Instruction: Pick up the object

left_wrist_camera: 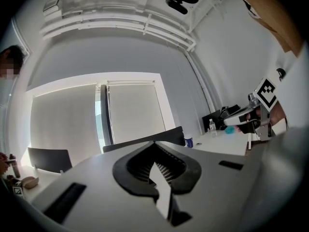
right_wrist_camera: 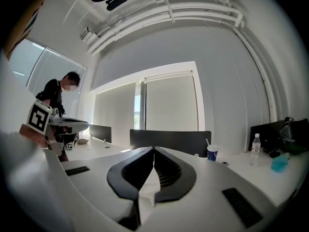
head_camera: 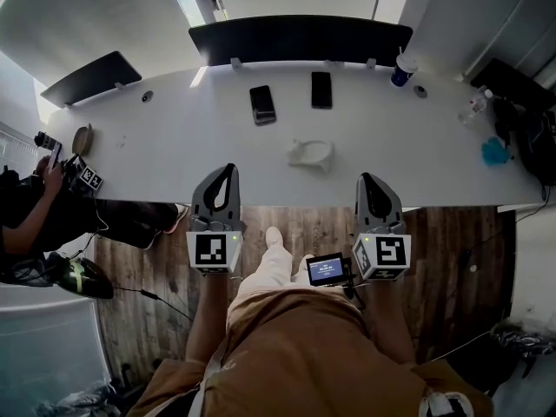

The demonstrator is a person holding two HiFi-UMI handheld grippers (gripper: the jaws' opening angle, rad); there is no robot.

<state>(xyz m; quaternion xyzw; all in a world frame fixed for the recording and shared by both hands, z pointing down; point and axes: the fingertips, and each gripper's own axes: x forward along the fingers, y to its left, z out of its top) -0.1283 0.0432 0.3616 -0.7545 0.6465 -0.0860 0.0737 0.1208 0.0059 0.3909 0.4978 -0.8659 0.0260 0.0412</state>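
Observation:
A small white object (head_camera: pixel 310 153) lies on the white table (head_camera: pixel 174 155), near its front edge and between my two grippers. My left gripper (head_camera: pixel 229 170) is held over the table's front edge, left of the object, with its jaws closed and empty. My right gripper (head_camera: pixel 364 179) is over the same edge to the object's right, also shut on nothing. In the left gripper view the left gripper (left_wrist_camera: pixel 154 141) has its tips together, as does the right gripper (right_wrist_camera: pixel 154 147) in the right gripper view. Neither gripper view shows the white object.
Two dark phones (head_camera: pixel 262 104) (head_camera: pixel 321 89) lie beyond the object. A blue cup (head_camera: pixel 402 69), a water bottle (head_camera: pixel 473 107), a teal thing (head_camera: pixel 495 152) and a black bag (head_camera: pixel 532 142) are at the right. Black dividers (head_camera: pixel 300 40) line the far edge. A person (head_camera: pixel 35 211) sits at the left.

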